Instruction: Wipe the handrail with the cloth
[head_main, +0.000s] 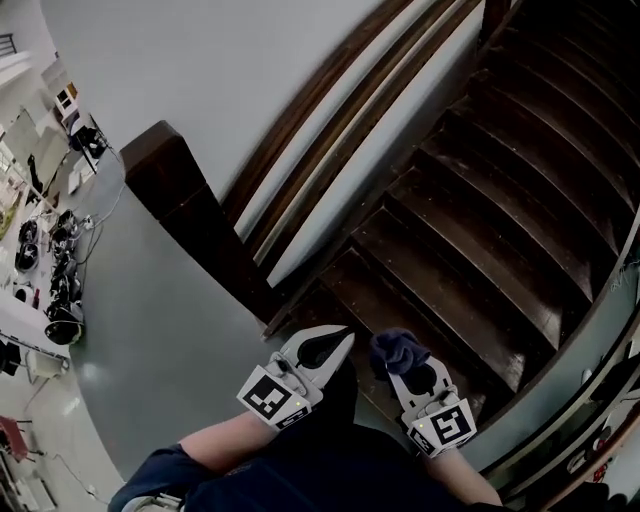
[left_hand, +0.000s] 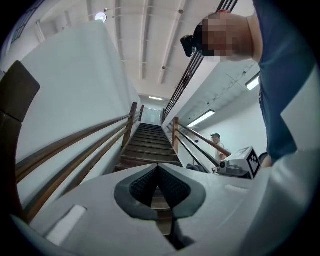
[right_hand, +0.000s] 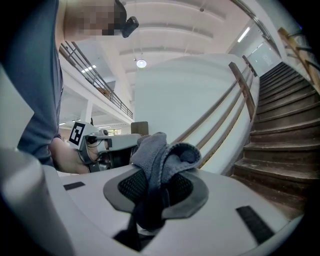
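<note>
A dark wooden handrail (head_main: 330, 80) climbs along the white wall at the left of the stairs, above a thick newel post (head_main: 165, 165); the same handrail (left_hand: 75, 141) shows in the left gripper view. My right gripper (head_main: 392, 352) is shut on a grey-blue cloth (head_main: 398, 349), which bunches up above the jaws as the cloth (right_hand: 162, 155) in the right gripper view. My left gripper (head_main: 345, 338) is shut with nothing in it; its jaws meet at the tip. Both grippers hover low at the foot of the stairs, away from the rail.
Dark wooden steps (head_main: 480, 220) rise ahead and to the right. A second railing (left_hand: 200, 140) borders the stairs' right side, with a person (left_hand: 216, 145) standing beyond it. A cluttered floor with bags (head_main: 55, 290) lies far left below the landing.
</note>
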